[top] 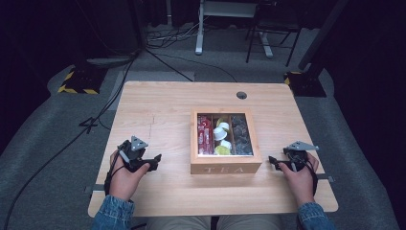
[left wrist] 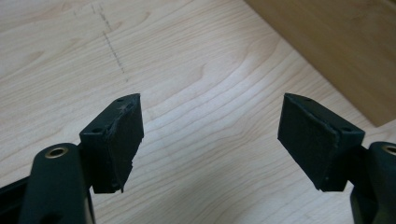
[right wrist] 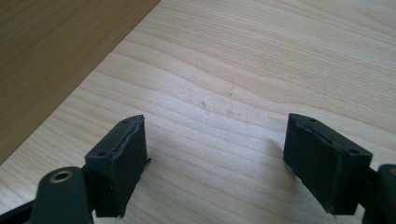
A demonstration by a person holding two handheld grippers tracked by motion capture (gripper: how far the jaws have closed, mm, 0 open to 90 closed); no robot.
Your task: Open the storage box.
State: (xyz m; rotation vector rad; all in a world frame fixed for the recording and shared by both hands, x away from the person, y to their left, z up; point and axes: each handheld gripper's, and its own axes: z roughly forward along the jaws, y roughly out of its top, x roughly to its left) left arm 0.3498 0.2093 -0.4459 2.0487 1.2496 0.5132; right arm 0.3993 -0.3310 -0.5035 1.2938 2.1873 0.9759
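Note:
A wooden tea box (top: 225,162) marked TEA stands in the middle of the table, with a clear lid over three compartments: red packets at the left, yellow and white pods in the middle, dark packets at the right. My left gripper (top: 155,161) rests on the table to the left of the box, open, nothing between its jaws. My right gripper (top: 273,162) lies to the right of the box, open and empty too. The box's side wall (left wrist: 345,42) fills the upper right of the left gripper view, and its other side wall (right wrist: 51,51) the upper left of the right gripper view.
The light wooden table (top: 158,110) has a round cable hole (top: 242,95) near its far edge. Beyond it lie grey floor, cables, a desk frame (top: 199,28) and stands with yellow-black bases (top: 76,81).

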